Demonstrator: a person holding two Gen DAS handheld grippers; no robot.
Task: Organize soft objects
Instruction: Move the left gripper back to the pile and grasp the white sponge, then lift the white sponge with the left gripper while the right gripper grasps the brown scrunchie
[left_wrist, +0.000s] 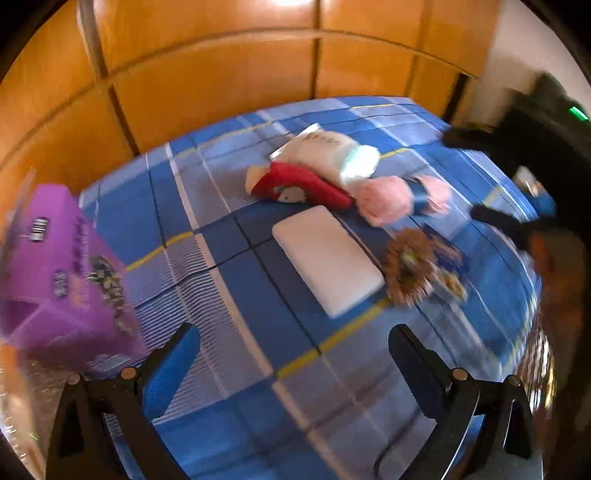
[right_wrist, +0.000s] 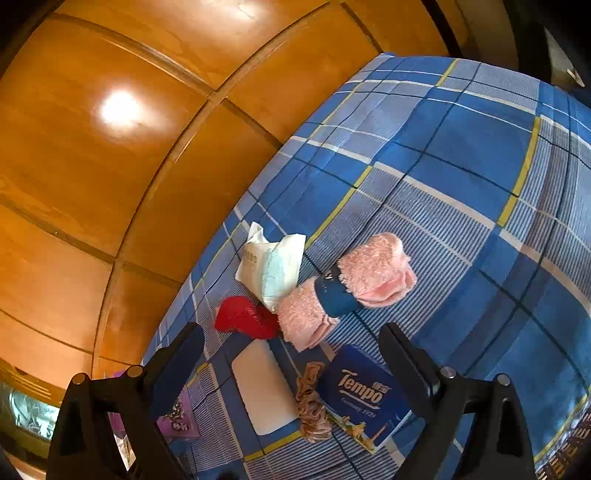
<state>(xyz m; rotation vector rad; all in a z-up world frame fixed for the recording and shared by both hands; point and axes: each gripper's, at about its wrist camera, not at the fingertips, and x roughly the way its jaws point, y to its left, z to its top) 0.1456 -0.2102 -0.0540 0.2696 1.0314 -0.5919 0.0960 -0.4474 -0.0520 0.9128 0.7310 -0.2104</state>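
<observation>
Soft objects lie on a blue plaid bed (left_wrist: 258, 369). A white foam pad (left_wrist: 327, 258) sits in the middle, with a red plush (left_wrist: 299, 184), a white tissue pack (left_wrist: 328, 153), a pink rolled towel with a blue band (left_wrist: 402, 197) and a brown scrunchie (left_wrist: 408, 267) around it. In the right wrist view the towel (right_wrist: 347, 286), tissue pack (right_wrist: 271, 266), red plush (right_wrist: 245, 317), pad (right_wrist: 264, 386), scrunchie (right_wrist: 312, 402) and a blue Tempo tissue pack (right_wrist: 364, 395) show. My left gripper (left_wrist: 295, 369) is open and empty above the bed. My right gripper (right_wrist: 291, 365) is open and empty above the pad.
A purple box (left_wrist: 70, 280) stands at the left edge of the bed; it also shows in the right wrist view (right_wrist: 177, 417). Orange wooden panels (left_wrist: 207, 74) back the bed. The right gripper's dark body (left_wrist: 546, 155) shows at the far right.
</observation>
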